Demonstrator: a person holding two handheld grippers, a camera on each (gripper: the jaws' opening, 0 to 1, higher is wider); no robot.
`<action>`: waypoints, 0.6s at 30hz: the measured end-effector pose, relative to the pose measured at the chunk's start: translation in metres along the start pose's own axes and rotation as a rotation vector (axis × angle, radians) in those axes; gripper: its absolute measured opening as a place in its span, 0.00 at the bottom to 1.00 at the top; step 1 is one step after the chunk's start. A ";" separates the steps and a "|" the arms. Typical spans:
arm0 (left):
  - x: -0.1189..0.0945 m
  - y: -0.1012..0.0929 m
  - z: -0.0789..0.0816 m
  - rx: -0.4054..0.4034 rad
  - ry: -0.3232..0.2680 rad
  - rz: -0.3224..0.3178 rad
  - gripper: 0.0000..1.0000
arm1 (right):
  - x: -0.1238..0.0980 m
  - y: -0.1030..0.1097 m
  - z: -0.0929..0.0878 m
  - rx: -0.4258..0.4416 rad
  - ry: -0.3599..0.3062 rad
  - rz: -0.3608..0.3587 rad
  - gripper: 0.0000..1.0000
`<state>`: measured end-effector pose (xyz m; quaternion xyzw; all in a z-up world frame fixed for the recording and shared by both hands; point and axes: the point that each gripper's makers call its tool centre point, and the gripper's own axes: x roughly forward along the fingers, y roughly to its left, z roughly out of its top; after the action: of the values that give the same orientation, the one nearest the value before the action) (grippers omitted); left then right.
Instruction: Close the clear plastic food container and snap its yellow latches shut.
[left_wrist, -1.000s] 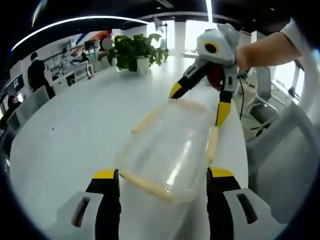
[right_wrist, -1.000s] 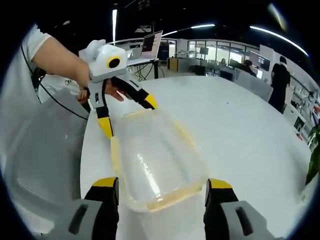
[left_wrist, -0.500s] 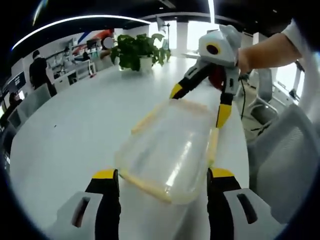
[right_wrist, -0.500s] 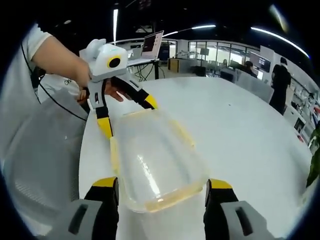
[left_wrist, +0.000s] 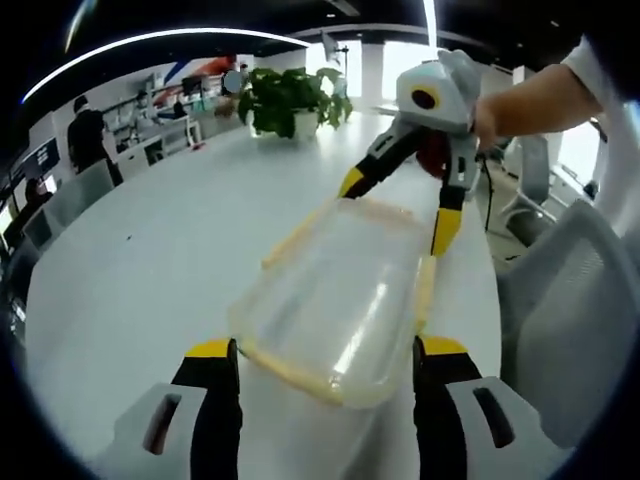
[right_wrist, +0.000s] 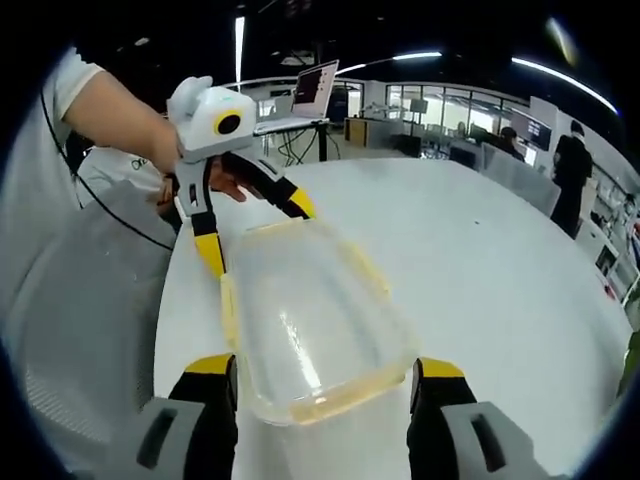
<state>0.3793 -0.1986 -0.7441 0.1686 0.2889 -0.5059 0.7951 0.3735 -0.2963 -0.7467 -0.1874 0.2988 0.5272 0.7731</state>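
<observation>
A clear plastic food container (left_wrist: 330, 300) lies lid-down-looking on the white table (left_wrist: 150, 250), with pale yellow latches (left_wrist: 425, 285) along its edges. My left gripper (left_wrist: 325, 362) is open, its jaws standing either side of the container's near end. My right gripper (left_wrist: 397, 208) is open at the far end, one jaw tip at the corner and one at the right edge. In the right gripper view the same container (right_wrist: 310, 320) sits between my right gripper's (right_wrist: 325, 372) spread jaws, and my left gripper (right_wrist: 257, 232) straddles the opposite end.
A potted plant (left_wrist: 290, 100) stands at the table's far end. A grey office chair (left_wrist: 570, 300) is close to the table edge beside the container. A laptop (right_wrist: 310, 90) sits on a desk behind, and people stand in the background.
Both views have turned slightly, so the background has shifted. The container and both grippers keep the same places and the same spread.
</observation>
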 end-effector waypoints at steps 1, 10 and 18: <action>-0.002 0.001 -0.002 -0.002 0.001 0.003 0.69 | 0.003 0.000 0.002 -0.003 0.001 0.002 0.68; -0.022 0.019 -0.018 -0.017 0.017 0.023 0.69 | 0.027 0.006 0.022 -0.021 0.001 0.021 0.69; -0.036 0.038 -0.029 -0.010 0.037 0.022 0.69 | 0.045 0.008 0.039 -0.018 -0.003 0.016 0.69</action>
<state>0.3939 -0.1402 -0.7453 0.1769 0.3042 -0.4925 0.7960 0.3886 -0.2378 -0.7470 -0.1913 0.2943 0.5366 0.7674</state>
